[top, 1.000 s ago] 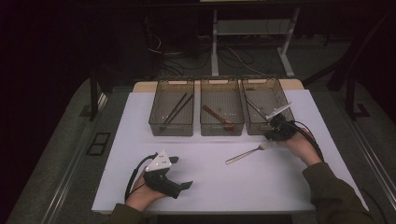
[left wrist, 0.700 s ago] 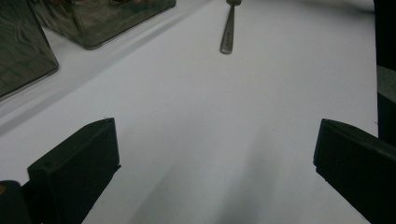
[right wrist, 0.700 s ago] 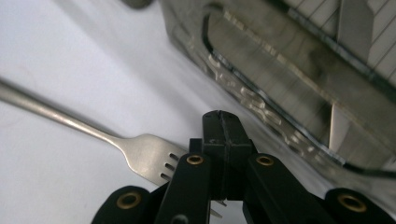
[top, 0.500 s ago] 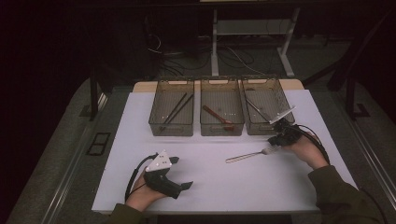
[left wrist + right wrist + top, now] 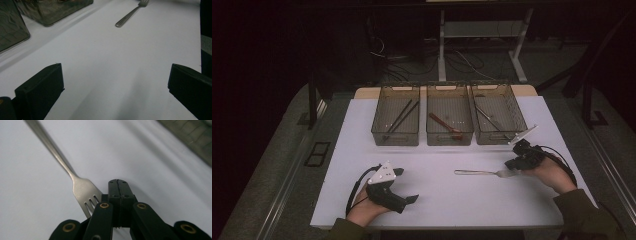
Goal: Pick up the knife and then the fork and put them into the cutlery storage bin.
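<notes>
My right gripper [image 5: 117, 185], jaws pressed together, touches the fork [image 5: 81, 188] near the table's [image 5: 437, 200] right edge; my left gripper [image 5: 112, 87] rests spread near its front edge.

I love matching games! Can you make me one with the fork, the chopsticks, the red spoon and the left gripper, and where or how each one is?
Things:
1. fork
2. chopsticks
3. red spoon
4. left gripper

Places or states:
A. in the middle basket
B. fingers wide apart, nothing between them
C. in the left basket
D. flat on the white table, by the right gripper

Pairs: 1-D, 2-C, 3-A, 4-B
</notes>
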Demonstrator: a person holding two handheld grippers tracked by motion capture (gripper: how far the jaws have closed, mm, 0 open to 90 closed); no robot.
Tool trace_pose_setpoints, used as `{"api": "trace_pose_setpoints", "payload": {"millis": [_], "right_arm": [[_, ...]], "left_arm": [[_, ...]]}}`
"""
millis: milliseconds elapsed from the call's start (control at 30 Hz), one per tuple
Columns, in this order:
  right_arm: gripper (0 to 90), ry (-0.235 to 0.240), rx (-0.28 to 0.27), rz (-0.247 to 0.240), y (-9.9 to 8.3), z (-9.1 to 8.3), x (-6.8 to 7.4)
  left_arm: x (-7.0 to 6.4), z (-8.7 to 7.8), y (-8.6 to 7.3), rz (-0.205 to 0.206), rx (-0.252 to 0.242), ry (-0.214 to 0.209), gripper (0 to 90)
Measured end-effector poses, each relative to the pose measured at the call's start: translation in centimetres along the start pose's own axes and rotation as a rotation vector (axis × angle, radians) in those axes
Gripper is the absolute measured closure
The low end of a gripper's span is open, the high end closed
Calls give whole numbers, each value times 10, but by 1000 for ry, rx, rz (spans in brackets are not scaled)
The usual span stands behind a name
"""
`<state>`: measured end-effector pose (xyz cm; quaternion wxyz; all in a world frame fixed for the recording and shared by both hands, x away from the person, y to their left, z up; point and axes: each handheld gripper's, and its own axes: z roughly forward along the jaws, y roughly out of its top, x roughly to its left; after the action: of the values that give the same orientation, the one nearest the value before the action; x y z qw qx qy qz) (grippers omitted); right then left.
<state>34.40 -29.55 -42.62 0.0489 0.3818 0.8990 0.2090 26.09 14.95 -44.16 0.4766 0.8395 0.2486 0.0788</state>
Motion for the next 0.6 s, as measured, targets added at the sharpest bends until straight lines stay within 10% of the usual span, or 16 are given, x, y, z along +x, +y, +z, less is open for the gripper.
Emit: {"api": "trace_pose_setpoints", "payload": {"millis": [600], "right_arm": [[853, 60, -15, -67, -24, -19, 28]], "left_arm": [[0, 0, 0, -3, -1, 1, 0]]}}
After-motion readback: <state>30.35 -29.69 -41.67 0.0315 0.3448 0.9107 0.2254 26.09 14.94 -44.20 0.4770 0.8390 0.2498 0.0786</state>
